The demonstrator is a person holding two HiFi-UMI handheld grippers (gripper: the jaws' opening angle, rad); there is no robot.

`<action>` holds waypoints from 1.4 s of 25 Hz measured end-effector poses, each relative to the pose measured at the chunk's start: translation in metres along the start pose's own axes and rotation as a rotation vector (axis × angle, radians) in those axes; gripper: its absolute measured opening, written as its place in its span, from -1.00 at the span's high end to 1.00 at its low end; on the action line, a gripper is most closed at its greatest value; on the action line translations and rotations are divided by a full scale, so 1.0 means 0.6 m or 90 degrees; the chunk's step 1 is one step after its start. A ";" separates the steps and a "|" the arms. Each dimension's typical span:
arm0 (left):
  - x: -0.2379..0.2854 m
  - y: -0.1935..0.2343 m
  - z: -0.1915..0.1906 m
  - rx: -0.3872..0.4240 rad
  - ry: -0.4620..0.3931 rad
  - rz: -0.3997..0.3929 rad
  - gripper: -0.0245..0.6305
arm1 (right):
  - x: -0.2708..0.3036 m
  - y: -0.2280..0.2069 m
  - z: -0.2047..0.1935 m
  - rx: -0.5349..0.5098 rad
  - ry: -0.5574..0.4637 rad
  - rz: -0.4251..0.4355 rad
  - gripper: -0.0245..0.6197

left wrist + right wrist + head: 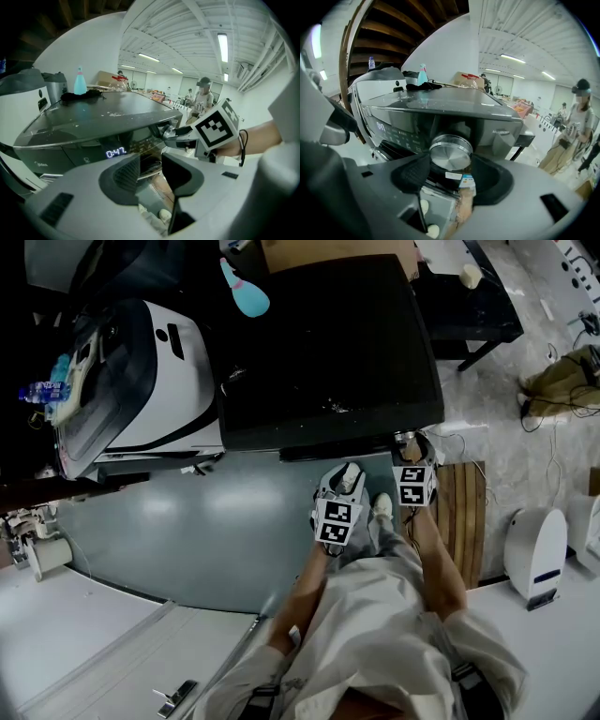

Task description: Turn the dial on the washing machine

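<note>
Washing machines were two: dark washing machine (328,343), white washing machine (150,381). Dial (450,152): one. Grippers were two: left gripper (347,474), right gripper (410,442). Blue bottle with pink cap (246,289): one. Water bottle (42,390): one. Cardboard box (333,251): one. Wooden pallet (464,512): one. White floor units were two: nearer unit (536,554), edge unit (589,531). Bystanders were at least two: capped person (576,126), far person (486,82).
</note>
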State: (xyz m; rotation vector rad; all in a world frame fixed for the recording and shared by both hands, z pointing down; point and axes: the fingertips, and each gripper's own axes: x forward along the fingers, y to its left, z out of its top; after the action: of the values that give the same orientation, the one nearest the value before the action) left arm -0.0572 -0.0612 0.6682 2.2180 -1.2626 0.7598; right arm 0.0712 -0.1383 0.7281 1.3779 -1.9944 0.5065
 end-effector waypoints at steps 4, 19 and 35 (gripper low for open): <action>-0.001 0.001 0.000 -0.006 -0.001 -0.002 0.47 | -0.001 0.001 0.002 0.027 -0.004 0.015 0.08; -0.001 0.000 -0.003 -0.006 -0.001 -0.002 0.48 | 0.002 -0.002 -0.002 0.130 -0.027 0.064 0.08; 0.000 0.001 -0.006 -0.002 0.000 -0.001 0.48 | 0.002 -0.003 -0.005 0.255 -0.046 0.120 0.09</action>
State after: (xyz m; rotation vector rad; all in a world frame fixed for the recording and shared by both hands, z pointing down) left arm -0.0587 -0.0591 0.6710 2.2162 -1.2613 0.7564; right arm 0.0736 -0.1381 0.7313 1.4596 -2.1741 0.9994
